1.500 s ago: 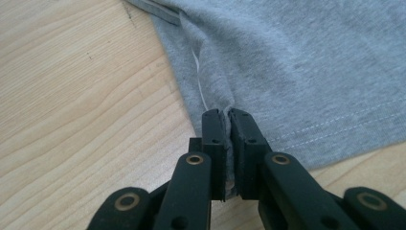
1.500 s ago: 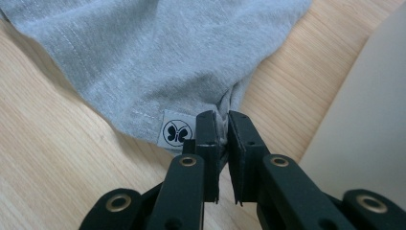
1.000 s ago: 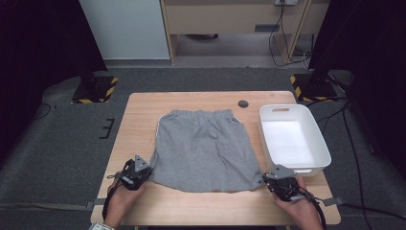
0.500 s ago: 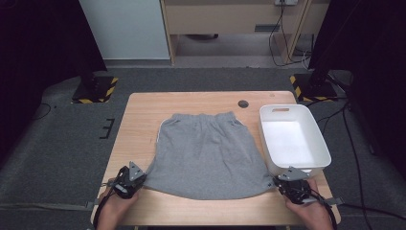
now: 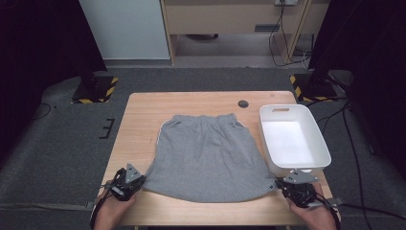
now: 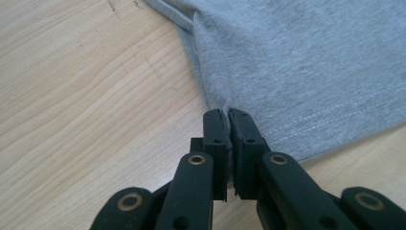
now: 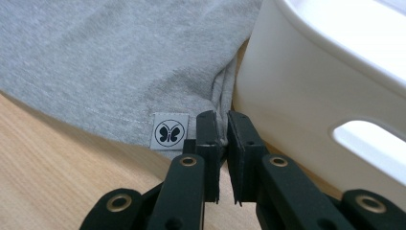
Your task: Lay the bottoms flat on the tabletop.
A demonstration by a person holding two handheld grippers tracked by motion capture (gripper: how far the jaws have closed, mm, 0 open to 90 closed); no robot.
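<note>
With each claw clamped on a hem corner of the grey cotton shorts (image 5: 208, 158), your right claw (image 7: 220, 125) sat so close beside the white plastic bin (image 7: 306, 96) that your next pull risked snagging it, while your left claw (image 6: 225, 122) pinched only a sliver.

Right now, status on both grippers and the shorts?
Left gripper, right gripper shut on hem corners. Grey shorts flat on table. White bin touches right corner.

- left gripper (image 5: 127, 179): held in hand at near-left bench corner, fingers (image 6: 214, 139) clamped shut, pinching fabric, pointing inward.
- right gripper (image 5: 297, 184): held in hand at near-right corner, fingers (image 7: 208, 139) clamped shut, pinching fabric.
- Both forearms enter from bottom edge, spread wide.
</note>
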